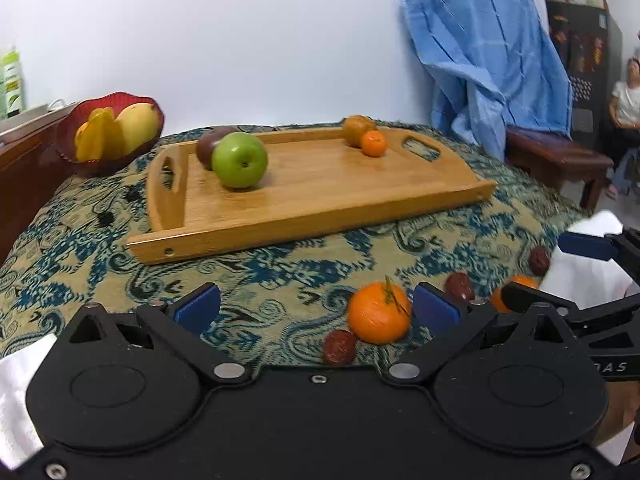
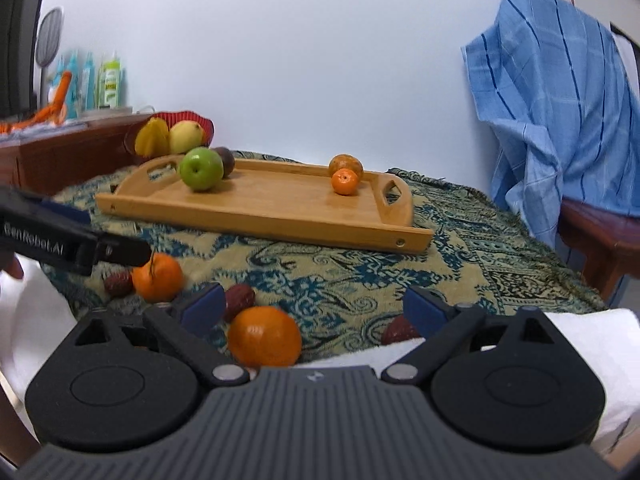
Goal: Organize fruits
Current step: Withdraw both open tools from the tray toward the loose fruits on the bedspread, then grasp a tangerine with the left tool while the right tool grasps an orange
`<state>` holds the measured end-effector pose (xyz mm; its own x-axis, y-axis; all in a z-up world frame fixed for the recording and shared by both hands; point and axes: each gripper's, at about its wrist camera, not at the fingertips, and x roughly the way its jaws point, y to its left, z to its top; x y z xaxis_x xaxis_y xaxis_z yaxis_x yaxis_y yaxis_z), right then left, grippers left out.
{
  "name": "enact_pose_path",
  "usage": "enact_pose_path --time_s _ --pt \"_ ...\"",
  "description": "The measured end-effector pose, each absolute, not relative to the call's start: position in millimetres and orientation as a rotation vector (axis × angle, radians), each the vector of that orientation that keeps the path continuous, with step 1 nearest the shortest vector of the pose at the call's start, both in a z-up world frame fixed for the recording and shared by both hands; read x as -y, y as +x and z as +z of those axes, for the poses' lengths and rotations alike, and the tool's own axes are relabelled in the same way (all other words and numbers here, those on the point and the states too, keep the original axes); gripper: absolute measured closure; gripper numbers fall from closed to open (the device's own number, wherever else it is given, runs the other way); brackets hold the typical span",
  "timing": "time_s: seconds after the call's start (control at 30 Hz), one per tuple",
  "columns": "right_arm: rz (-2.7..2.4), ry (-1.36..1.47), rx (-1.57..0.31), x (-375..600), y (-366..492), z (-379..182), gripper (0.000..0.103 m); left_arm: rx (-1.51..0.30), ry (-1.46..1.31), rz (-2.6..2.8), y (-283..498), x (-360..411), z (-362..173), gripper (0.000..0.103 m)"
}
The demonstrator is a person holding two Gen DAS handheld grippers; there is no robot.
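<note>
- My left gripper [image 1: 316,304] had its jaws spread wide and clasped nothing; an orange with a stem [image 1: 379,313] lay on the patterned cloth [image 1: 280,280] between the blue pads [image 1: 434,305], just inside the right one, and I could not tell whether it touched.
- A dark red date [image 1: 339,346] sat just beside that orange, at its lower left.
- My right gripper [image 2: 314,306] was also released, jaws wide; a second orange [image 2: 265,337] lay low between them, nearer the left pad, ungripped.
- Another date [image 2: 239,301] rested behind that orange, and one more [image 2: 400,330] lay by the right pad, partly hidden by white cloth [image 2: 580,344].
- Farther off, the wooden tray [image 1: 320,196] sat on the cloth, holding a green apple [image 1: 239,160] with a dark purple fruit [image 1: 206,145] close behind it at one end.
- At the tray's other end a small orange [image 1: 374,143] stood against a brownish round fruit [image 1: 357,128], perhaps a passion fruit; the view was soft.
- Beyond, a red bowl [image 1: 66,140] held a mango [image 1: 136,127] and starfruit [image 1: 98,134].
- A blue cloth [image 1: 480,52] hung at the far right.
</note>
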<state>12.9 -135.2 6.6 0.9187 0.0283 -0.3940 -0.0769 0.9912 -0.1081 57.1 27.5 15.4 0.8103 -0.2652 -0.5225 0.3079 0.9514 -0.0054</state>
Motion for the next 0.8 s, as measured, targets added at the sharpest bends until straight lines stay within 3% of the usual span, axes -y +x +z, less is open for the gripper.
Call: enact_pose_path --time_s 0.13,0.23,0.4,0.53,0.6,0.7,0.8 --pt "0.069 -0.111 -0.404 134 8 3 0.012 -0.549 0.115 -0.329 55 -20 12 0.001" --pt "0.087 -0.104 -0.410 133 5 1 0.016 -0.535 0.126 -0.347 52 -17 13 0.007" --pt "0.109 -0.099 -0.423 130 2 -1 0.023 -0.566 0.141 -0.388 52 -10 11 0.033" --pt "0.130 -0.103 -0.429 127 -1 -3 0.030 -0.591 0.142 -0.426 53 -6 9 0.044" --pt "0.139 -0.102 -0.432 126 -1 -3 0.032 -0.596 0.147 -0.430 53 -3 8 0.054" --pt "0.141 -0.101 -0.438 125 -1 -4 0.035 -0.596 0.145 -0.433 53 -2 7 0.061" --pt "0.142 -0.099 -0.441 125 0 -4 0.039 -0.596 0.153 -0.437 53 -1 6 0.062"
